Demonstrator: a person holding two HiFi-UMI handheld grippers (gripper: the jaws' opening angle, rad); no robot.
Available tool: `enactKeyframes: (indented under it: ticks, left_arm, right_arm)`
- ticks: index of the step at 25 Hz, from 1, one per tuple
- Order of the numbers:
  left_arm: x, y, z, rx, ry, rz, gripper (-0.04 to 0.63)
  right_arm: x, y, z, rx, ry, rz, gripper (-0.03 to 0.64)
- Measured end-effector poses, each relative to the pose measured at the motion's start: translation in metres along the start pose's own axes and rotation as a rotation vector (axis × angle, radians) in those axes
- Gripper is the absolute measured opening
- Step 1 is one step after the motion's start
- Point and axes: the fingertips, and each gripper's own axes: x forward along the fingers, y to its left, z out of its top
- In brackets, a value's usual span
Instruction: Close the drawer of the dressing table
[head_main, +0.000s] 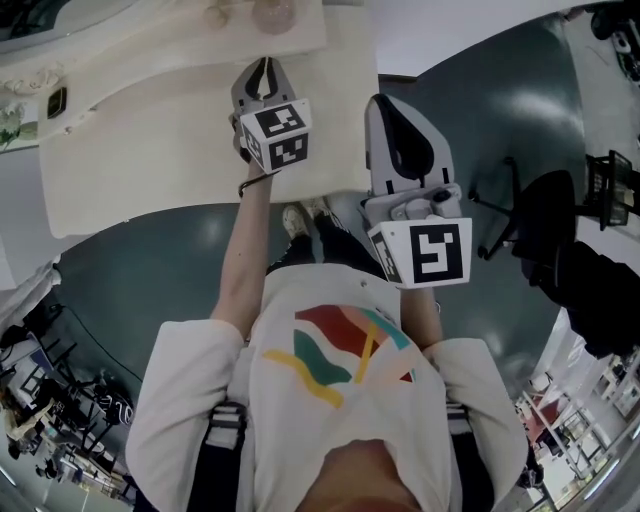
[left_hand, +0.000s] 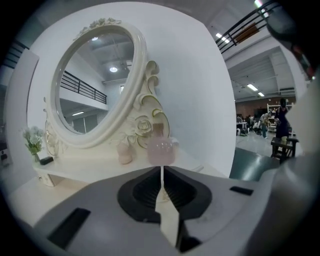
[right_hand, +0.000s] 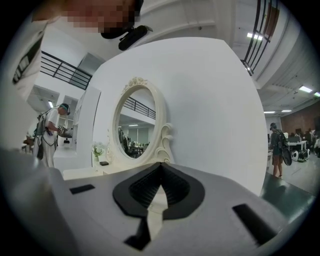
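Ahead of the left gripper (head_main: 265, 66) and right gripper (head_main: 388, 104), both closed empty, stands the dressing table (head_main: 150, 150).

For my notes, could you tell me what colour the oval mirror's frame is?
Cream-white carved frame; left gripper view.

1. the left gripper (head_main: 265, 68) is held well out ahead on a nearly straight left arm (head_main: 243, 255), bare from the short sleeve down.
2. its jaws are closed together, with nothing between them.
3. the right gripper (head_main: 392, 108) is nearer the body, just beside the left one.
4. its jaws also meet and are empty.
5. the right arm (head_main: 428, 315) is mostly hidden under its gripper.
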Motion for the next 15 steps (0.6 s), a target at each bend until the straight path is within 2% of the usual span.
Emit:
enactKeyframes:
  ticks: [8,15]
  left_arm:
    - [-0.060,0.030,0.092,0.024,-0.169,0.031,0.012]
    - [-0.135,0.053,0.160,-0.011,-0.307,0.053,0.009]
  right_arm:
    - [-0.004,0.021,0.045,-0.033,-0.118,0.058,0.000]
    - [-0.010,0.042,0.079,-0.060,-0.199,0.101,0.000]
